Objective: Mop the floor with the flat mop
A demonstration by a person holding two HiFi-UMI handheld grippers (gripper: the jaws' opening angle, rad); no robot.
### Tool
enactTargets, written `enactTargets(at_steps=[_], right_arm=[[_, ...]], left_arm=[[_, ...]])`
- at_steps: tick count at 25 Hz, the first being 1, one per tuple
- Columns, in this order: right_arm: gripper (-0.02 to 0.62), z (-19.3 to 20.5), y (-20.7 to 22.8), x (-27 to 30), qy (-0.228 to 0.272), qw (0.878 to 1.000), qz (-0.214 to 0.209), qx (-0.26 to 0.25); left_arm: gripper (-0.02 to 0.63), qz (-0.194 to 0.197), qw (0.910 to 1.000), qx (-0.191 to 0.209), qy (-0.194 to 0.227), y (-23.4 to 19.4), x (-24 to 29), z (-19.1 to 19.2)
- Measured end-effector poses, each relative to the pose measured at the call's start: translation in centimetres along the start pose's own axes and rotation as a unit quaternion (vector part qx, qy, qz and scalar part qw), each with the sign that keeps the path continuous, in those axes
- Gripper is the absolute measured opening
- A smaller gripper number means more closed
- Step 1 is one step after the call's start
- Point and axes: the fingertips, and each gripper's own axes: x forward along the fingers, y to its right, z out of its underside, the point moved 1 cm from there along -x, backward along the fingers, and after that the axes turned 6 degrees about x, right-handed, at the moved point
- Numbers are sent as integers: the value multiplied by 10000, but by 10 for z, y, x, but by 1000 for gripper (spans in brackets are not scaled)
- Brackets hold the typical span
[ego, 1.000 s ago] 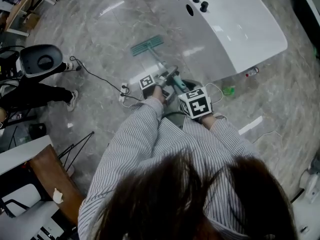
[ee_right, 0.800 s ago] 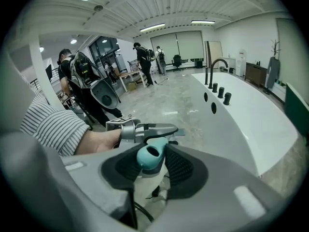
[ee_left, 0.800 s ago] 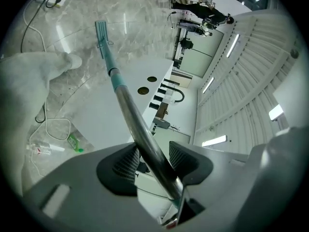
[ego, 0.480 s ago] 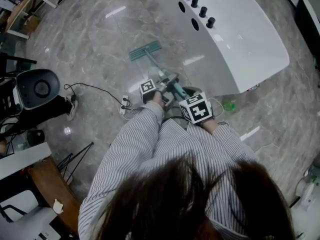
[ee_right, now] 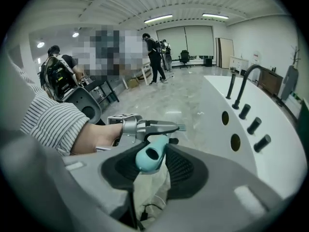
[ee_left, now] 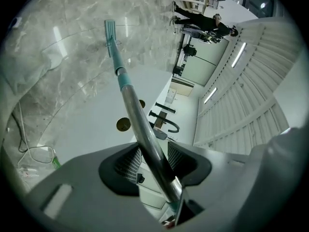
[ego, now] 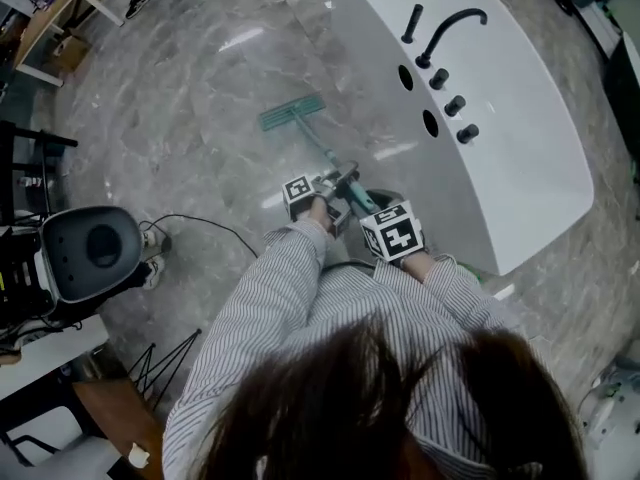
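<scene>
The flat mop's teal head [ego: 292, 113] lies on the grey marble floor ahead of me, next to the white tub. Its metal pole [ego: 322, 153] slants back to my grippers. My left gripper [ego: 328, 182] is shut on the pole, which runs between its ribbed pads [ee_left: 129, 164] up to the mop head [ee_left: 110, 30]. Lower on the pole, my right gripper [ego: 360, 200] is shut on the teal handle end [ee_right: 150, 157]. A pale cloth hangs under that handle. The left gripper [ee_right: 145, 127] and the hand holding it show in the right gripper view.
A long white tub [ego: 500, 118] with a black faucet [ego: 450, 28] and knobs runs along the right. A grey chair [ego: 88, 253] stands at the left, with a black cable [ego: 215, 226] on the floor near it. People [ee_right: 155, 57] stand far off.
The view has swung: the tub's faucet has come into sight and the grey chair has dropped lower left. The mop head sits a little nearer my grippers. Both grips are unchanged.
</scene>
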Motion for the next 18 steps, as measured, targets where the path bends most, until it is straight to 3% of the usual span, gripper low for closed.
enactTargets(at_steps=[7, 10, 15, 18], right_arm=[[133, -144, 14, 98, -54, 9999, -125, 0], [133, -203, 16, 136, -20, 9999, -165, 4], [133, -269, 21, 179, 39, 9995, -169, 277], [132, -308, 26, 191, 189, 9982, -150, 550]], left_arm=[[167, -168, 9998, -27, -82, 62, 51, -153], [166, -70, 9999, 67, -67, 91, 69, -215], [170, 33, 9999, 132, -68, 121, 90, -285], [181, 360, 9992, 124, 93, 143, 105, -316]])
